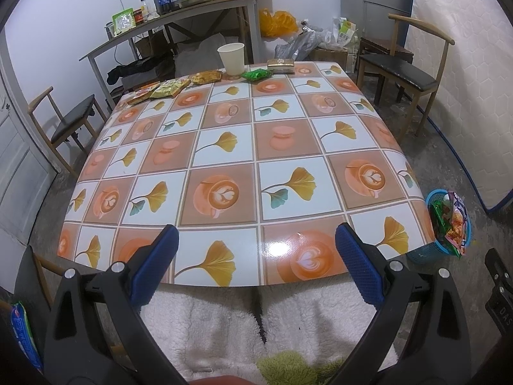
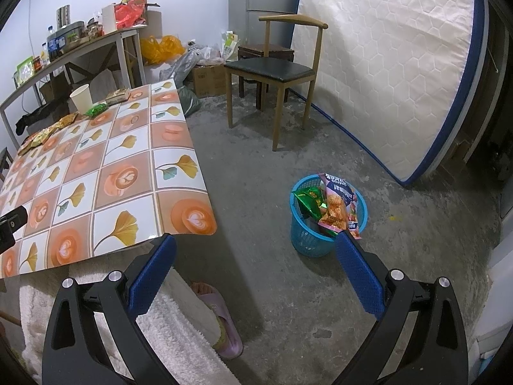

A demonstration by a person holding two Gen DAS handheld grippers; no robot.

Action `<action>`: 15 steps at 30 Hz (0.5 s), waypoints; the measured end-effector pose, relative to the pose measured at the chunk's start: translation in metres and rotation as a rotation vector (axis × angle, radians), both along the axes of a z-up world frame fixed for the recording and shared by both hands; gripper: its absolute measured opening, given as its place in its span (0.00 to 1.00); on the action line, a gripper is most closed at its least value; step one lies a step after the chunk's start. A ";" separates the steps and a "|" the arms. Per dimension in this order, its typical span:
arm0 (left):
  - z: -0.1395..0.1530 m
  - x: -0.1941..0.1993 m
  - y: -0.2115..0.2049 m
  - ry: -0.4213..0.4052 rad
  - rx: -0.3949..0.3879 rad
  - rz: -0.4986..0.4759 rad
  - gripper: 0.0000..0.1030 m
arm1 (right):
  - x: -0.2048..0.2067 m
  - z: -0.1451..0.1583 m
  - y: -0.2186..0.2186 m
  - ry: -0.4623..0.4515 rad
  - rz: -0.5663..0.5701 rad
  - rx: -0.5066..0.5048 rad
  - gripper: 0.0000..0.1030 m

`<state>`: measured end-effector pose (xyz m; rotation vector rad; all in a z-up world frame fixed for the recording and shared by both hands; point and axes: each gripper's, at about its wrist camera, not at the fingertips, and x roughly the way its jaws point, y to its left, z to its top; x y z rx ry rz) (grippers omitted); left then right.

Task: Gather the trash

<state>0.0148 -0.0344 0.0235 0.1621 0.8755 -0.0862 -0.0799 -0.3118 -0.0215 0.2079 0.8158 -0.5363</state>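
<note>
Left hand-held gripper (image 1: pixel 256 240): spread wide, blue pads well apart, nothing between them, hanging over the near edge of the bench (image 1: pixel 224 147); no contact with the cloth that I can see.
Left edge of the left view: a blue packet (image 1: pixel 24 333) peeks in low down, mostly cut off, can't tell what it rests on.
Bench: checked cloth of ginkgo leaves and latte cups, near and middle squares bare.
Far edge, left to right: a run of wrappers (image 1: pixel 160 89) in orange and yellow-green, lying flat and partly overlapping; then a yellow wrapper (image 1: pixel 206 76); then a paper cup (image 1: pixel 231 57) standing upright; just beside it a green wrapper (image 1: pixel 256 73); then a gold pack (image 1: pixel 281 64) at the far right corner.
Person: fluffy white clothing (image 1: pixel 224 320) below the bench edge, a foot in a pink slipper (image 2: pixel 221 324) on the concrete floor.
Basket (image 2: pixel 307 240): blue, on the floor off the bench's right side, well apart from the bench; a green packet (image 2: pixel 307 202) and a pink-and-orange snack bag (image 2: pixel 336 208) stick up out of it.
Right hand-held gripper (image 2: pixel 256 240): also wide, empty, over the floor between bench corner and basket; its right pad overlaps the basket rim in view, touching or not I can't tell.
Right side: a chair (image 2: pixel 272 67) and a mattress (image 2: pixel 384 64) leaning on the wall.
</note>
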 end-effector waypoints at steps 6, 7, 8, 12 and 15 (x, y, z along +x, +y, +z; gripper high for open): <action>0.000 0.000 0.000 -0.001 0.000 0.000 0.91 | 0.000 0.001 0.001 -0.004 -0.001 0.000 0.94; 0.000 0.000 0.000 -0.001 0.000 0.000 0.91 | 0.000 0.001 0.001 -0.004 -0.001 0.000 0.94; 0.000 0.000 0.000 -0.001 -0.001 0.000 0.91 | -0.001 0.000 0.002 -0.003 -0.002 -0.001 0.94; 0.000 0.000 0.000 0.000 0.000 0.000 0.91 | 0.000 0.001 0.001 -0.003 -0.003 0.002 0.94; 0.000 -0.001 0.000 0.000 0.000 0.001 0.91 | 0.000 0.001 0.002 0.000 -0.002 0.000 0.94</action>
